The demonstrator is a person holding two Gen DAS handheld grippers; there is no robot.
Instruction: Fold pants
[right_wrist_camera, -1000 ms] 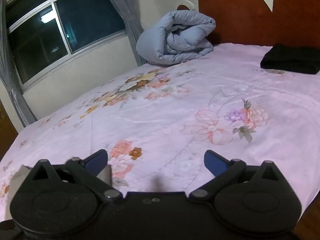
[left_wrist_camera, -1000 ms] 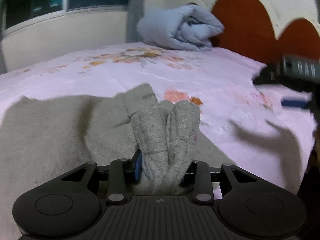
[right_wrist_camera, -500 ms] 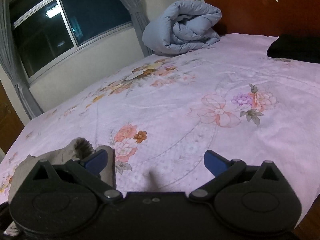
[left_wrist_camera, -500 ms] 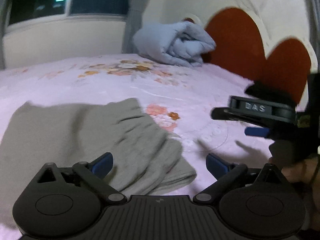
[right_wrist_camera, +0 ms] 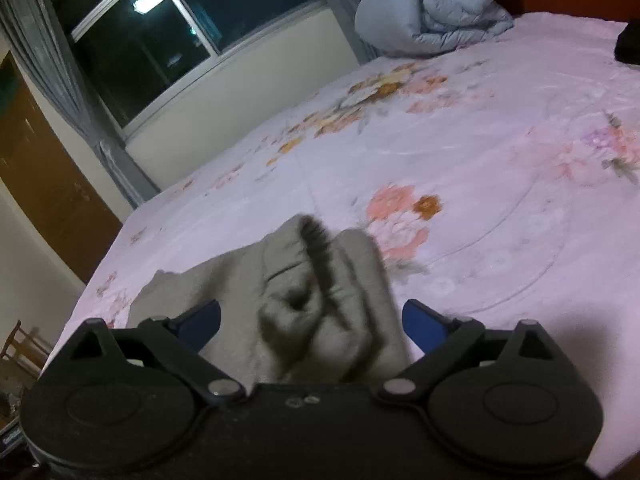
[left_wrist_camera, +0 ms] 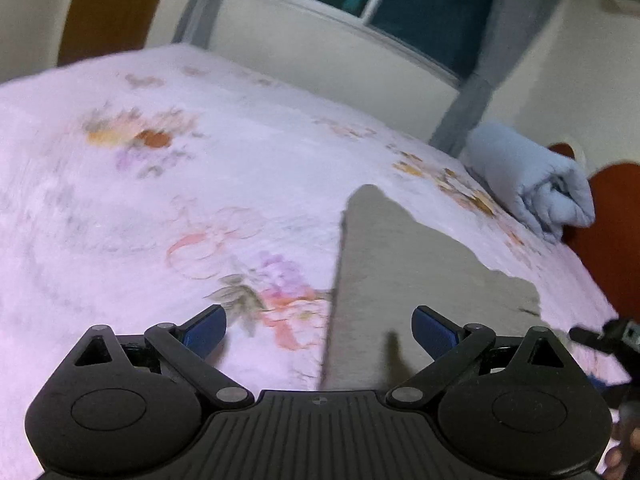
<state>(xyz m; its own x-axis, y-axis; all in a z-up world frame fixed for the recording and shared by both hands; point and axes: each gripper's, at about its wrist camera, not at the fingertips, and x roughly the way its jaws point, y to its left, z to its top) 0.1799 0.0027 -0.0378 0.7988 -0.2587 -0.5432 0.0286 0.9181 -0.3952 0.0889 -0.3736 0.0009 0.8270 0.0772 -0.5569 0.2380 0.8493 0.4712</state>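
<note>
Grey pants [right_wrist_camera: 304, 304] on bedsheet [right_wrist_camera: 480, 168]; duvet [right_wrist_camera: 436, 4] beyond.

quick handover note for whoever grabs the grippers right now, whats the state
Left gripper: open, holding nothing, over the near edge of the grey pants.
Right gripper: open, holding nothing, its fingers either side of the bunched end of the pants.
Pants lie on the pink floral bedsheet, partly folded; one end looks flat, the other is rumpled.
Rolled blue duvet sits by the headboard, out of the way.
Left to do: smooth the bunched end, then finish folding.
</note>
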